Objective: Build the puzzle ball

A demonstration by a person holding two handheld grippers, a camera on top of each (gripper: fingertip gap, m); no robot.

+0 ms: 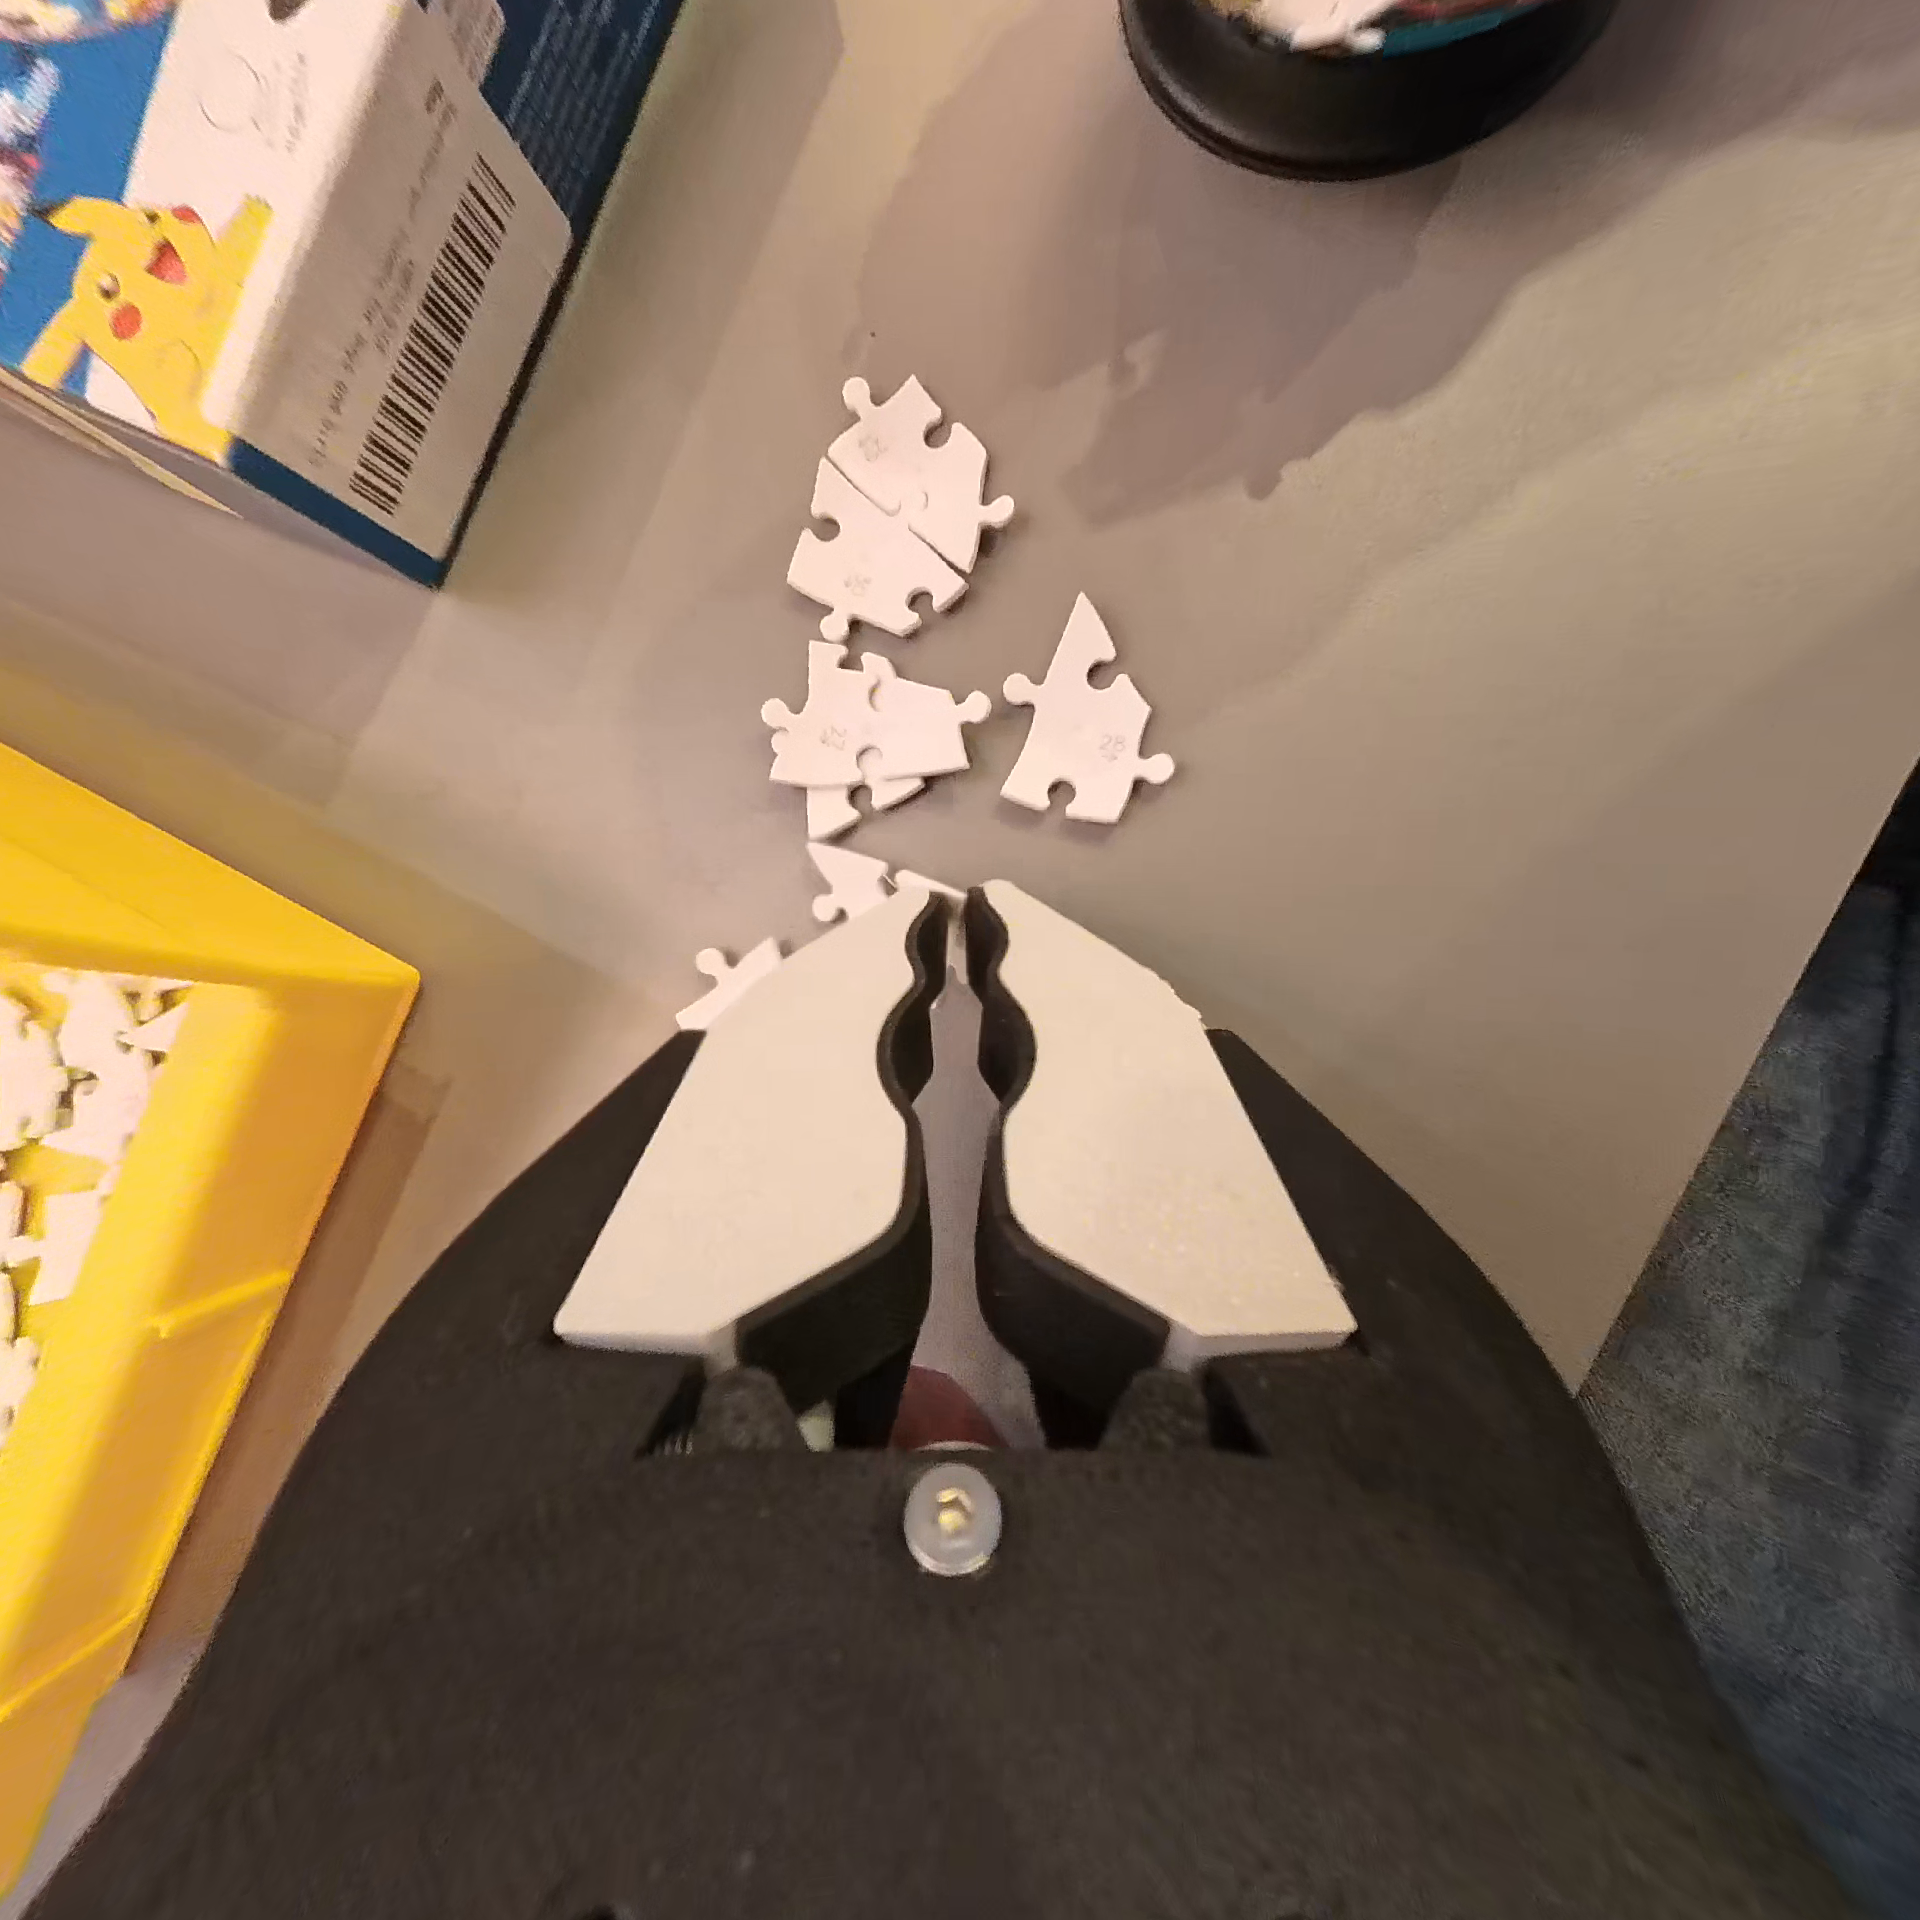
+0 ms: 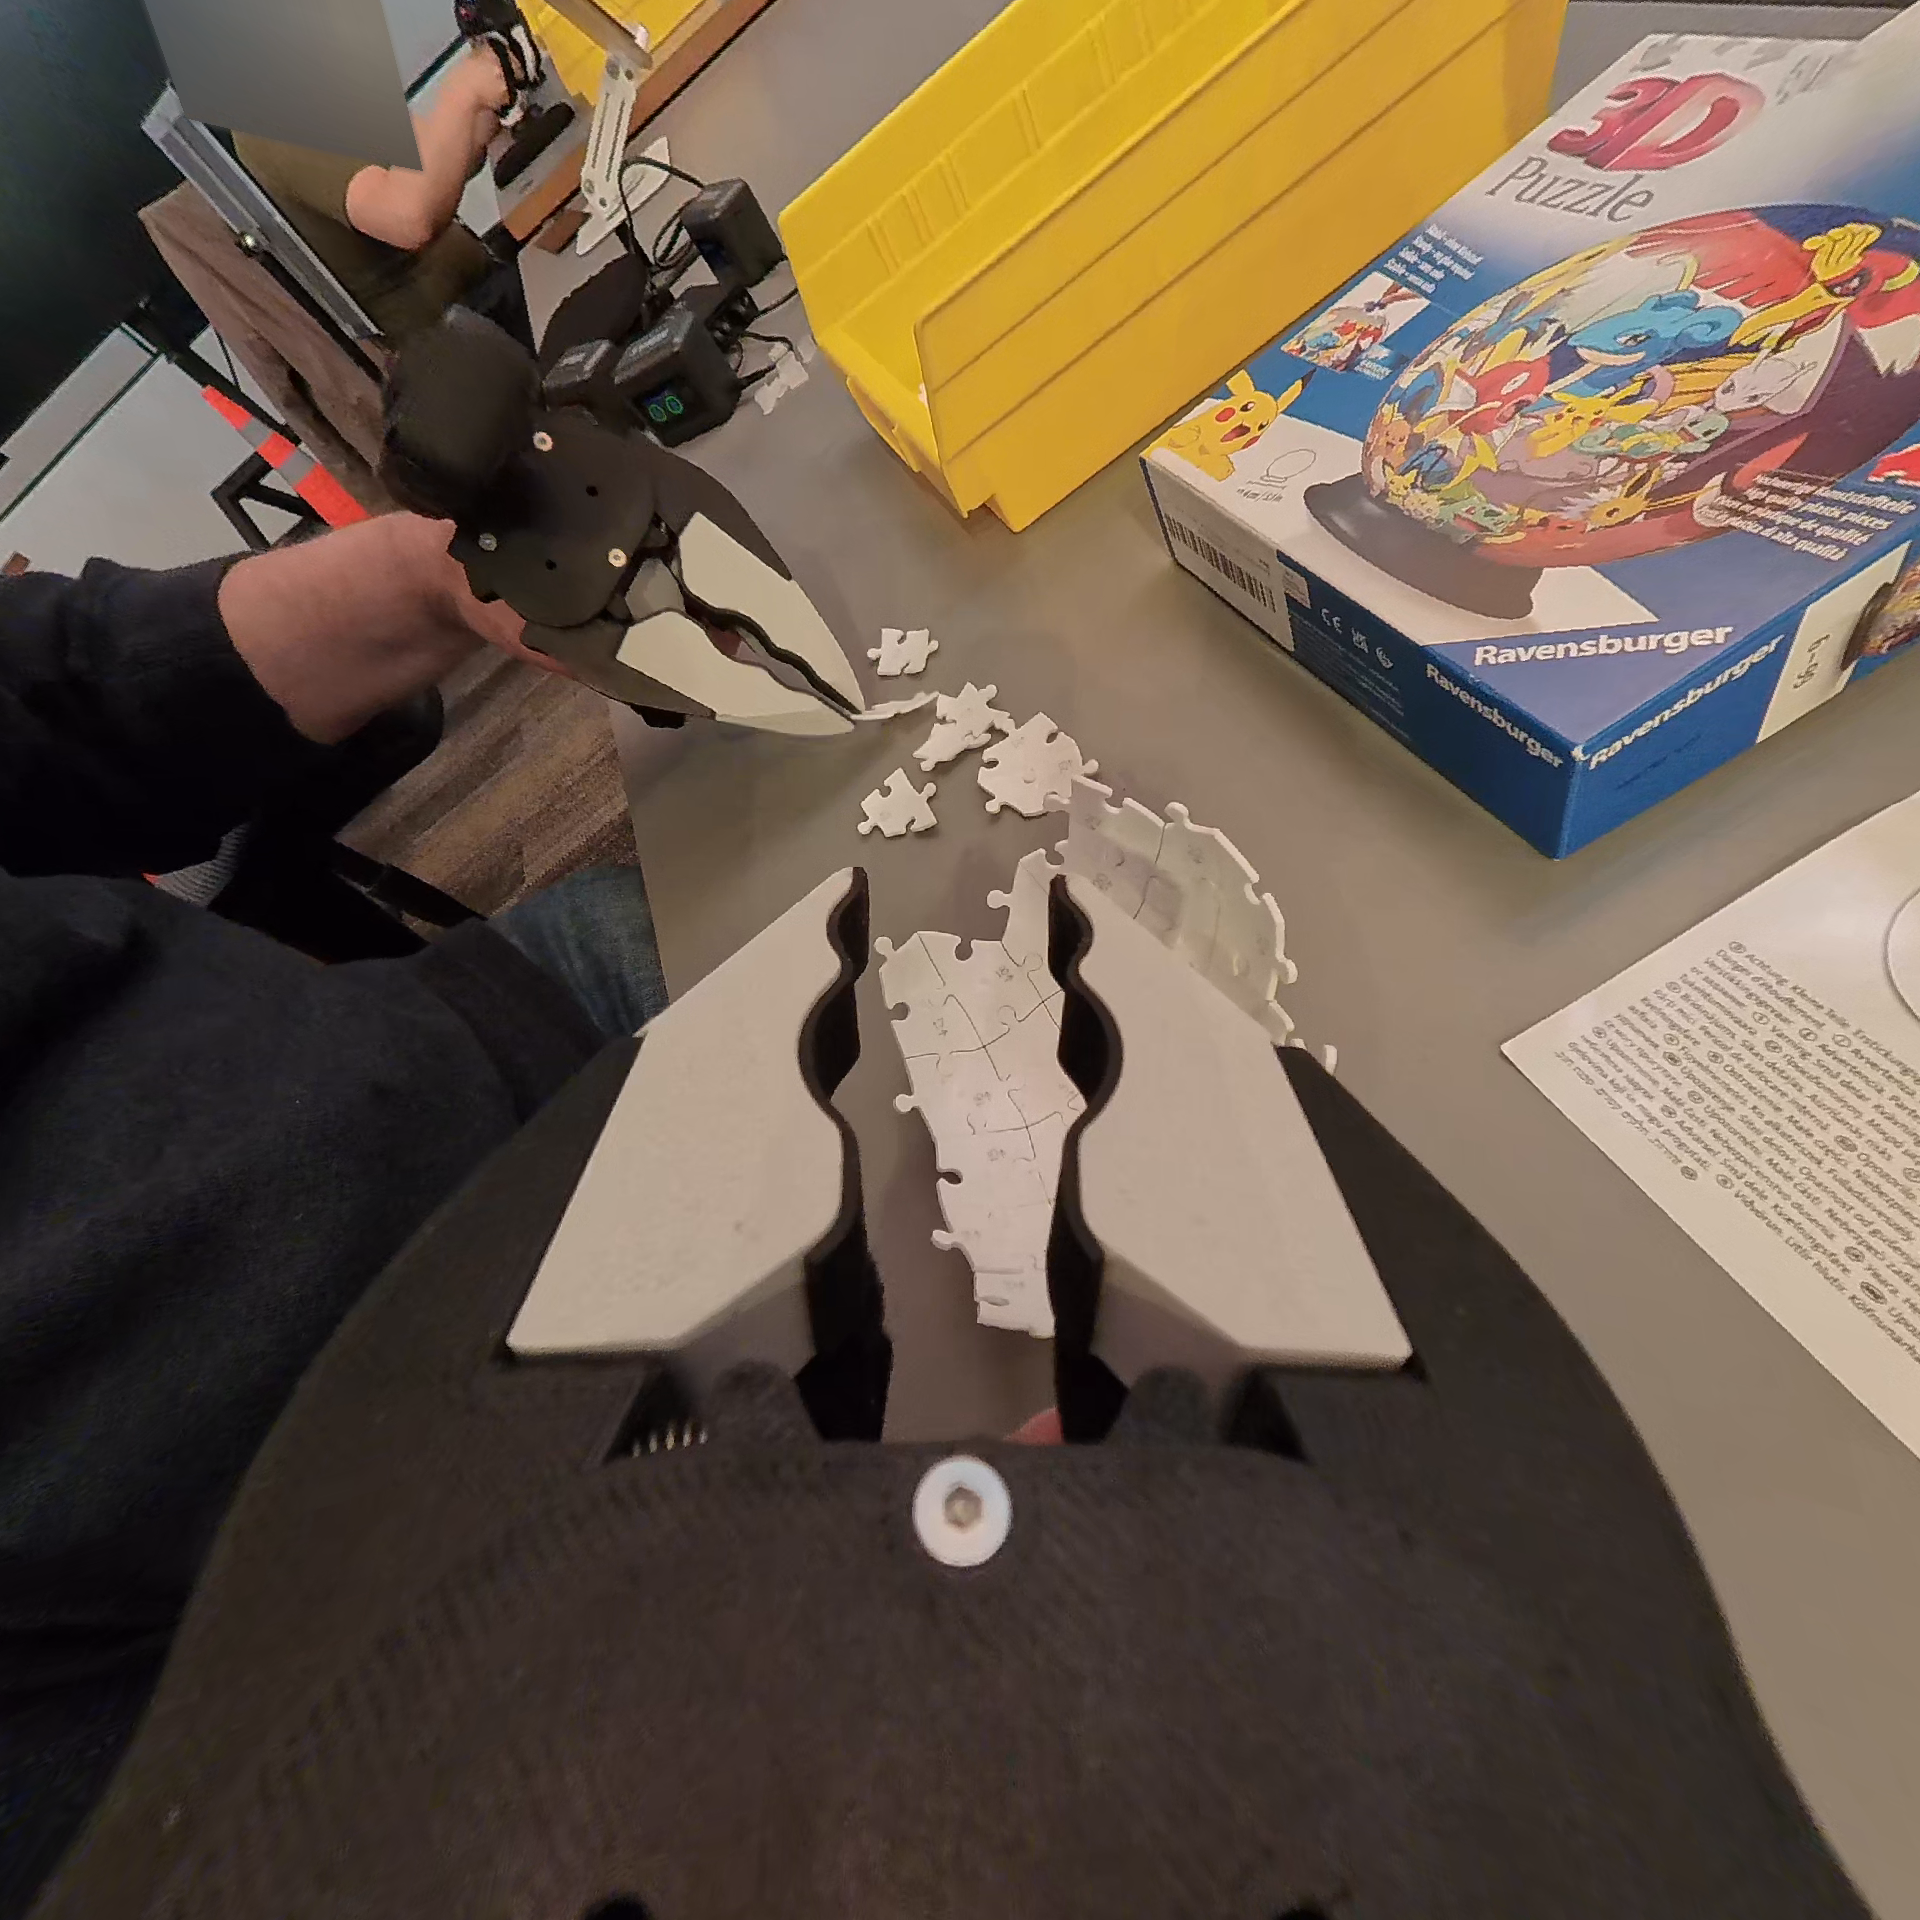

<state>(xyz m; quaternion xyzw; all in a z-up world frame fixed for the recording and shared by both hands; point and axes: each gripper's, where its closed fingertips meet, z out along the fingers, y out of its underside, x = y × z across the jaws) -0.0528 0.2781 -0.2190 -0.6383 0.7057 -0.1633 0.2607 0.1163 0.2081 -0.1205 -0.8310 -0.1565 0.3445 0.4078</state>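
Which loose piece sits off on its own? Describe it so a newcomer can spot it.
In the left wrist view, start at the blue cardboard puzzle box at the far left of the grey table. A column of white plastic puzzle pieces runs towards the camera. The lone white wedge-shaped piece lies right of it, touching nothing.

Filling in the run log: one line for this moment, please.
left gripper: shut on loose puzzle piece at table | right gripper: open over joined curved section | ball unbuilt
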